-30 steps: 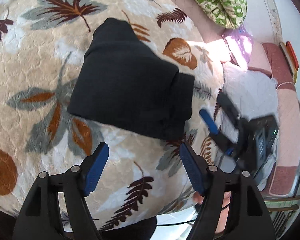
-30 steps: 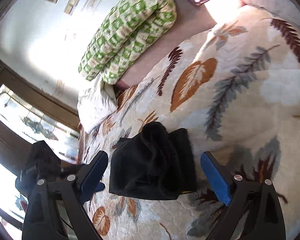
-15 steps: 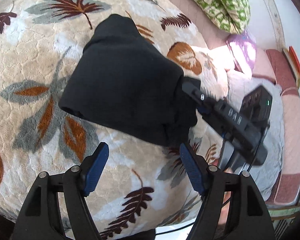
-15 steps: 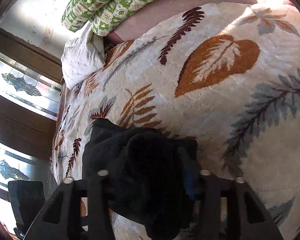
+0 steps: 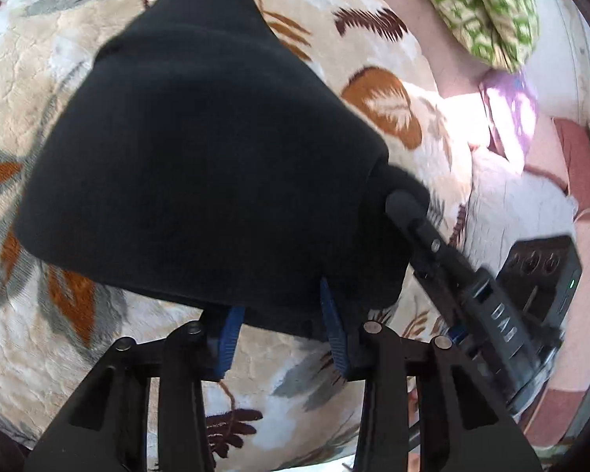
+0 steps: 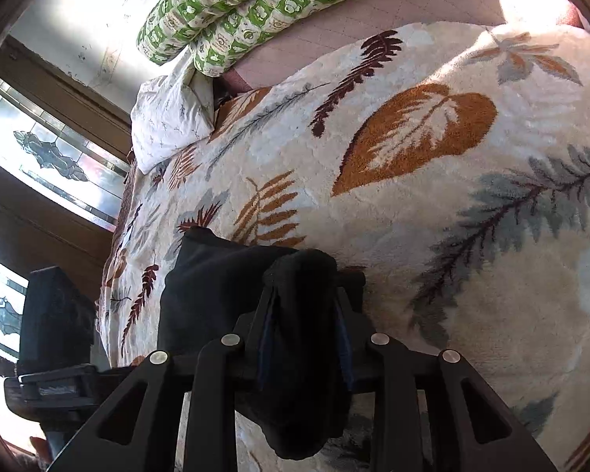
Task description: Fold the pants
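The pants [image 5: 200, 157], black and already folded into a compact bundle, lie on the leaf-patterned blanket [image 6: 432, 204] near its front edge, the one closest to you, on the side toward the window [image 6: 47, 165]. A second ago both grippers hung open above and short of the bundle; now each has come down onto the near edge. Your left gripper [image 5: 279, 338] is closing over the near hem, with black cloth between its blue pads [image 5: 228, 334]; from the left wrist view they look to be biting the fabric. Your right gripper [image 6: 303, 338] is closing too, and a thick roll of cloth is pinched between its fingers at the right corner of the bundle, bulging above and below them.

That likely means you are set up for one more fold: both near corners are in hand, ready to be carried up and over toward the far edge.

The bundle's long axis appears to run away from you, from the wide near edge up to a narrower far end that points toward the green patterned pillow [image 6: 255, 4] at the head of the bed. Fisheye stretch makes the taper hard to trust.
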`<move>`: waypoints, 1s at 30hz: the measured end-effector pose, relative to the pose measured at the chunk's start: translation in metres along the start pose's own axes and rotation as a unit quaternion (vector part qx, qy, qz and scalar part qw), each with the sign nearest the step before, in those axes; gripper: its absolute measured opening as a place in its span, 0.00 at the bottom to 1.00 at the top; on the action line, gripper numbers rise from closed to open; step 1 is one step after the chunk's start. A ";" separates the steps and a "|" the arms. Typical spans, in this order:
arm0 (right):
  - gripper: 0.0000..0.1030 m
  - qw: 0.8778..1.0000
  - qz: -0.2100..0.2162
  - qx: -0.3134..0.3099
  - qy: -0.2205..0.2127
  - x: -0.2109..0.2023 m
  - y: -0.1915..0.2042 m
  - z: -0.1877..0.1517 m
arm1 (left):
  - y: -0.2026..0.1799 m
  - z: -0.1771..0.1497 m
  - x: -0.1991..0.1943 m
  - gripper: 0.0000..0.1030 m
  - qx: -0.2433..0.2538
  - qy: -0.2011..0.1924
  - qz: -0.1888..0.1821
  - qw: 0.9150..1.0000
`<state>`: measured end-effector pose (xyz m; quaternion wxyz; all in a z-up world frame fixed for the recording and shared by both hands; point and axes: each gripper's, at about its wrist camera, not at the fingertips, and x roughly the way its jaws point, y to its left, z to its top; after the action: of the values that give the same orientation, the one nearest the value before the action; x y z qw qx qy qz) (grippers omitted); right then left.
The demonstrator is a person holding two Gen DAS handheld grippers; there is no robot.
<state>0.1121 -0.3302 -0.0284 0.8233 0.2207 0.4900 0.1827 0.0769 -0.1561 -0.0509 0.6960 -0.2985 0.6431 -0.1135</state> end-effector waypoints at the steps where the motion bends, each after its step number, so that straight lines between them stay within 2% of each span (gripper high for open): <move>1: 0.28 1.000 0.008 0.004 0.001 -0.001 -0.003 0.000 | -0.002 -0.006 0.005 0.35 0.007 0.004 0.002 1.000; 5: 0.30 1.000 0.007 0.026 0.002 0.000 -0.020 -0.004 | 0.006 -0.017 0.030 0.35 0.000 0.038 -0.009 0.999; 7: 0.31 0.999 0.000 0.038 0.004 0.003 -0.028 -0.008 | 0.008 -0.020 0.024 0.35 0.007 0.032 -0.022 0.999; 9: 0.36 0.999 -0.007 0.038 0.005 0.004 -0.029 -0.010 | 0.007 -0.023 0.015 0.33 0.027 0.047 -0.025 0.998; 12: 0.43 0.999 -0.011 0.038 0.007 0.001 -0.026 -0.008 | 0.012 -0.028 -0.014 0.33 0.060 0.051 -0.044 0.996; 14: 0.45 0.999 -0.002 0.044 -0.001 -0.007 -0.024 -0.005 | 0.018 -0.024 -0.041 0.33 0.070 0.036 -0.058 0.995; 17: 0.54 0.999 0.006 0.044 -0.025 -0.023 -0.015 0.002 | 0.040 -0.007 -0.086 0.33 0.061 -0.018 -0.066 0.996; 20: 0.60 0.998 0.010 0.031 -0.046 -0.035 0.002 0.012 | 0.066 0.009 -0.118 0.39 0.042 -0.072 -0.037 0.996; 22: 0.64 0.998 0.020 0.012 -0.051 -0.036 0.019 0.019 | 0.082 0.010 -0.122 0.47 0.023 -0.082 -0.026 0.996; 25: 0.73 0.999 0.031 -0.032 -0.012 -0.013 0.052 0.034 | 0.100 0.007 -0.111 0.47 0.007 -0.057 -0.035 0.998; 26: 0.74 0.998 0.032 -0.052 0.006 0.000 0.065 0.038 | 0.103 0.003 -0.105 0.47 0.009 -0.046 -0.034 0.998; 28: 0.73 0.995 0.026 -0.087 0.046 0.031 0.088 0.046 | 0.109 0.000 -0.095 0.47 0.026 -0.025 -0.031 0.999; 30: 0.74 0.990 0.007 -0.116 0.073 0.062 0.108 0.054 | 0.107 -0.008 -0.089 0.47 0.054 -0.021 -0.014 0.998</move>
<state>0.1789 -0.2177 0.0073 0.8039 0.1128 0.5229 0.2600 0.0319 -0.0247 -0.0372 0.7226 -0.2718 0.6171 -0.1519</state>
